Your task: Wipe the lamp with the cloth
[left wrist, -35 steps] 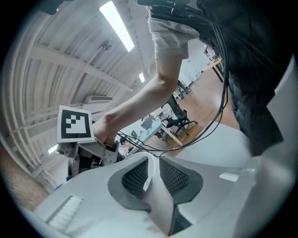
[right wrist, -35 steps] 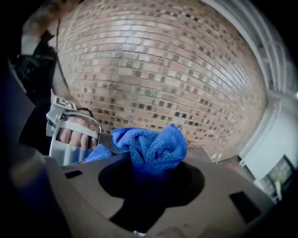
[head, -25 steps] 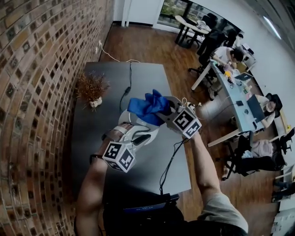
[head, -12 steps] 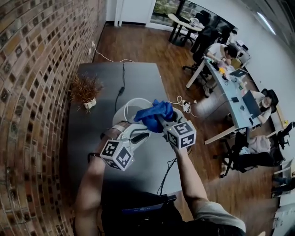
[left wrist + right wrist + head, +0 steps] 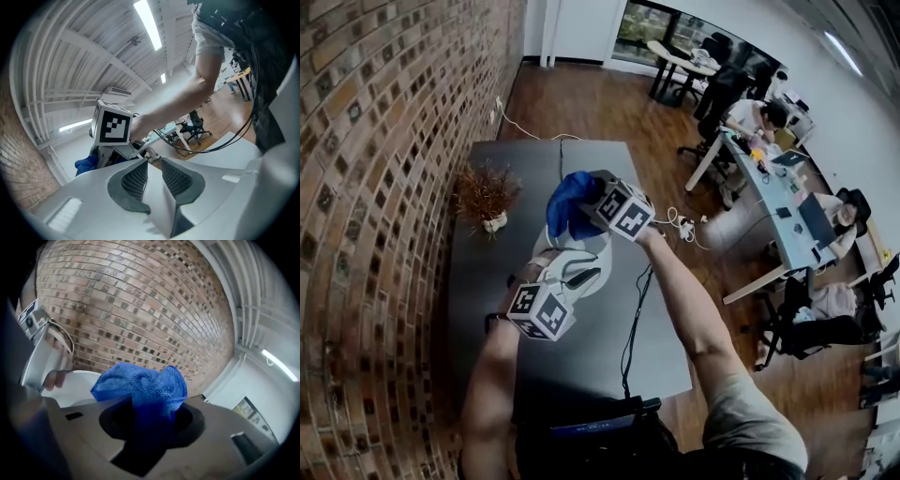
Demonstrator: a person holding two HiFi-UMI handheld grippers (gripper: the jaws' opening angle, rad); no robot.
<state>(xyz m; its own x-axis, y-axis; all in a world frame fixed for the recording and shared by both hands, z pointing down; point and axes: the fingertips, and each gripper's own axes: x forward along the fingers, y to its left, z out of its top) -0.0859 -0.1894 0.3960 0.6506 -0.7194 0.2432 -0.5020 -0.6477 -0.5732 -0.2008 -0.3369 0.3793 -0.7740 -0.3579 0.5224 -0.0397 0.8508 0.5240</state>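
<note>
Nearest the person, the left gripper (image 5: 572,274) has its jaws pinched on a thin white edge of the lamp (image 5: 551,247), which it steadies above the grey table (image 5: 600,347). Just beyond, the right gripper (image 5: 584,208) is clamped on the bunched blue cloth (image 5: 567,199) at the lamp's far end; whether the cloth touches the lamp I cannot tell. Wiping looks to be the step in hand, and the next move calls for pressing the cloth down and drawing it along the white surface with the left hold firm.

Pale grey left hand-held gripper (image 5: 151,164), right hand-held gripper (image 5: 149,413), black-and-white marker cubes (image 5: 541,312); short grey sleeve (image 5: 750,422)
</note>
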